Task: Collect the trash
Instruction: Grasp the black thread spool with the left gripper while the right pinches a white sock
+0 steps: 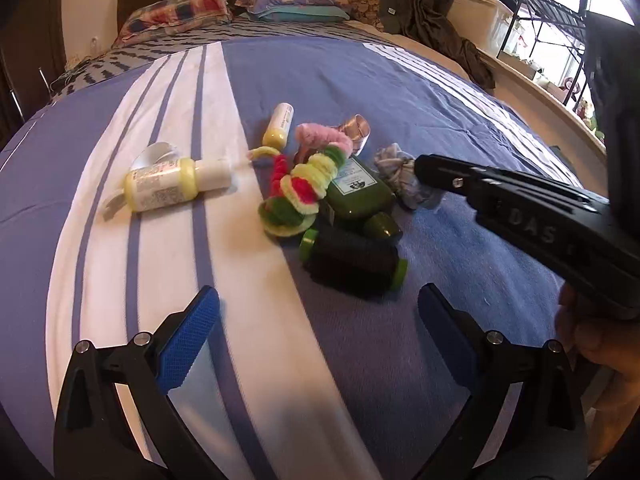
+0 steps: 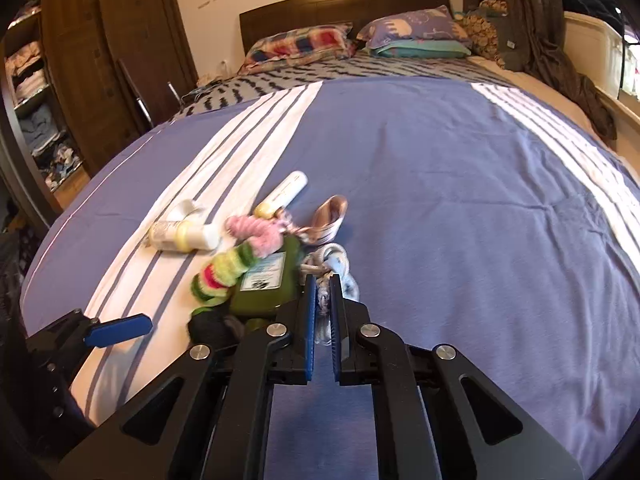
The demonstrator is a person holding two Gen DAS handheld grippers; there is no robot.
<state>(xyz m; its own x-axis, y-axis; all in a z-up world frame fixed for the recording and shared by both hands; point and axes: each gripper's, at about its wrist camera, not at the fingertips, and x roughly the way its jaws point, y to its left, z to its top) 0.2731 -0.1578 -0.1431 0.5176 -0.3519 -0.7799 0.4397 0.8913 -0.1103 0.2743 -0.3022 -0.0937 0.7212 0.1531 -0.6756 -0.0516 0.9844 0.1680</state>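
Note:
A small heap lies on the blue and white striped bedspread point(image 1: 360, 80). It holds a green bottle point(image 1: 356, 192), a black roller with green ends point(image 1: 352, 266), fuzzy green, yellow and red rings point(image 1: 304, 188), a pink fuzzy piece point(image 1: 320, 134), a shiny ribbon loop point(image 1: 358, 128) and two pale yellow bottles point(image 1: 168, 184) point(image 1: 280, 126). My right gripper point(image 2: 323, 304) is shut on a pale blue and white scrunchie point(image 2: 340, 264) at the heap's right side. My left gripper point(image 1: 320, 296) stands open just short of the black roller, nothing between its fingers.
Pillows point(image 2: 416, 32) and a dark headboard point(image 2: 344, 4) lie at the far end of the bed. A wooden wardrobe point(image 2: 120, 40) stands to the left. Dark clothes point(image 1: 440, 20) and a metal rack point(image 1: 552, 20) line the right side by the window.

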